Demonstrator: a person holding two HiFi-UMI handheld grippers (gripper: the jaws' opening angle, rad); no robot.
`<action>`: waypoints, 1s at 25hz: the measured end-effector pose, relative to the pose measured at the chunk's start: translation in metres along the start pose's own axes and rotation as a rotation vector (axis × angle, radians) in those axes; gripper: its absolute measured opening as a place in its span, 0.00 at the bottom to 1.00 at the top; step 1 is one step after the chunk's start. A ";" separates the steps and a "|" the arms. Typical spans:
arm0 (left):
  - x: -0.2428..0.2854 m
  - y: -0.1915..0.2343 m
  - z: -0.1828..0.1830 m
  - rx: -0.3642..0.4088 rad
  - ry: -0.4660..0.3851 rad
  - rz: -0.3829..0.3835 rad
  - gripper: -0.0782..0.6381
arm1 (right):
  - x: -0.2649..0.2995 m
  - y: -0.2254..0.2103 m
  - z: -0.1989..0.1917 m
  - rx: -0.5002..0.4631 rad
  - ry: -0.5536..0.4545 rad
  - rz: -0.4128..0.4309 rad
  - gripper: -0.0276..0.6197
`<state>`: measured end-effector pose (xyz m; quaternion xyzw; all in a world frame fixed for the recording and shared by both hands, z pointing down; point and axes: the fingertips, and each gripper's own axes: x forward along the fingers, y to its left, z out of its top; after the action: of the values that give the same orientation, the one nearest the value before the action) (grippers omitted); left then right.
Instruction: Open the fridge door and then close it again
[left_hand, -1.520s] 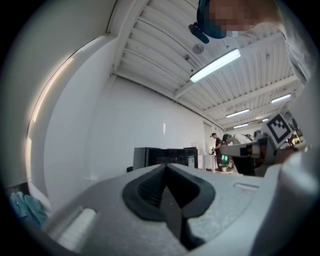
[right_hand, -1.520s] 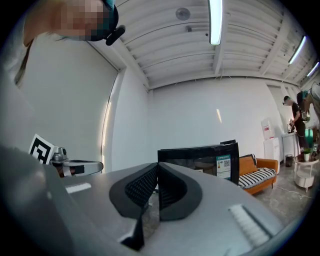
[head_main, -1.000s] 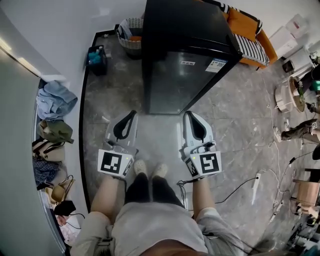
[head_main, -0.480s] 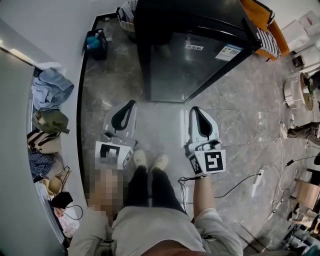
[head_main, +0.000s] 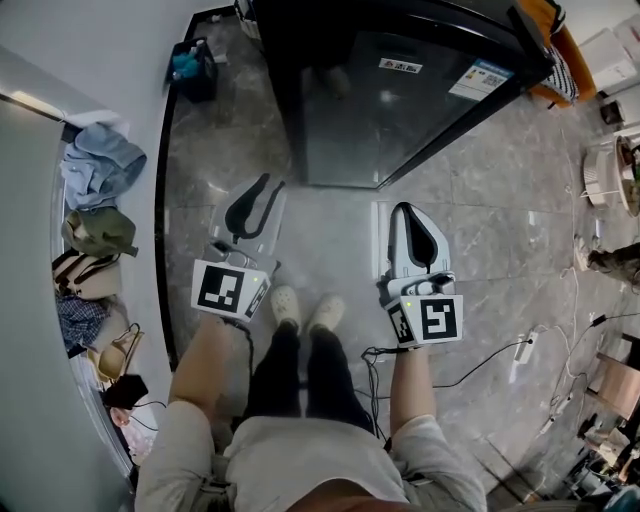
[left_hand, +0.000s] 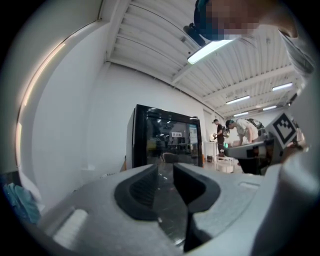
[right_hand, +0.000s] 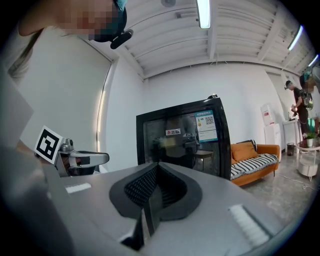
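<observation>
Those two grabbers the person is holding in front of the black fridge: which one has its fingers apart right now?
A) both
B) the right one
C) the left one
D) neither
C: the left gripper shows a gap between its fingers, which have just been opening with nothing between them, while the right gripper has its fingers pressed together.
</observation>
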<state>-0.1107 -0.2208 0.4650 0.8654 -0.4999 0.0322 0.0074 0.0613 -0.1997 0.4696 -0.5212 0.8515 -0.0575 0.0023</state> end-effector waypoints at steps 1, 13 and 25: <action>0.004 0.004 -0.003 0.002 0.004 0.000 0.24 | 0.001 -0.001 -0.002 -0.001 -0.001 -0.001 0.05; 0.089 0.065 -0.025 -0.002 0.072 0.000 0.41 | 0.011 -0.001 -0.012 -0.001 0.009 0.004 0.05; 0.147 0.085 -0.032 -0.003 0.097 -0.052 0.46 | 0.013 -0.008 -0.022 0.008 0.029 -0.010 0.05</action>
<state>-0.1132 -0.3889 0.5047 0.8756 -0.4762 0.0729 0.0338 0.0607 -0.2127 0.4925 -0.5246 0.8485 -0.0687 -0.0082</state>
